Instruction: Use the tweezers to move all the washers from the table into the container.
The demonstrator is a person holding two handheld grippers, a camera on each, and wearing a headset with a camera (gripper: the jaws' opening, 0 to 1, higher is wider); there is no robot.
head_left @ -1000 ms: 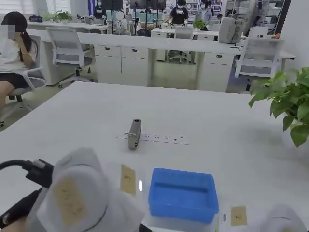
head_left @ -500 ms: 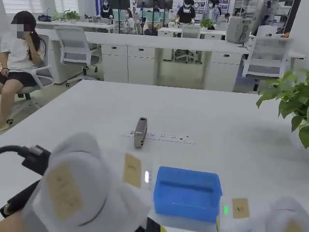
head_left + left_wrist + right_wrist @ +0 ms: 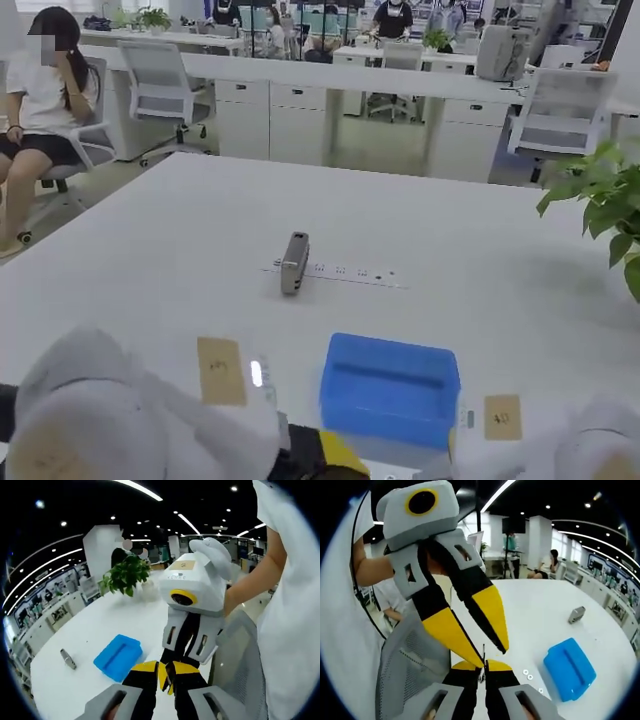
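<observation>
Three small metal washers (image 3: pixel 529 676) lie near one blue plastic container (image 3: pixel 388 418). The right gripper (image 3: pixel 483 669) jaws pinch thin tweezers (image 3: pixel 483 654); the left gripper (image 3: pixel 492 658) jaws stand apart.

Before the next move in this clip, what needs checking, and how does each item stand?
1. Washers to pick: ok, a few lie on the table beside the container.
2. Container open on top: ok.
3. Tweezers in hand: cannot tell; a thin rod stands in the shut right gripper.
4. Left gripper free: ok, jaws apart.
5. Grippers apart from each other: not ok, their tips nearly meet.
</observation>
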